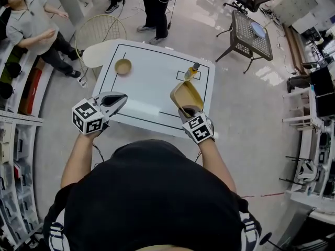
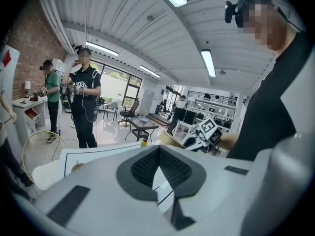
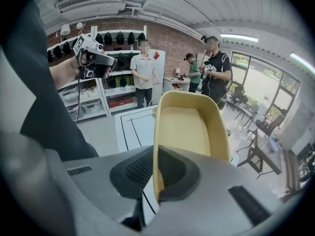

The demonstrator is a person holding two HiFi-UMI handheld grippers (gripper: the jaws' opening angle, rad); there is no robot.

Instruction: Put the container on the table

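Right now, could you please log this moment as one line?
right gripper: shut on container rim | container: over table, not set down | left gripper: shut, empty

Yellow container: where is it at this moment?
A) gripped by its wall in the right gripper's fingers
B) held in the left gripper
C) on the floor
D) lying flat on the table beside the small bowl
A: in the right gripper view the yellow container's wall sits pinched between the right gripper's fingers, and the head view shows it held over the table.
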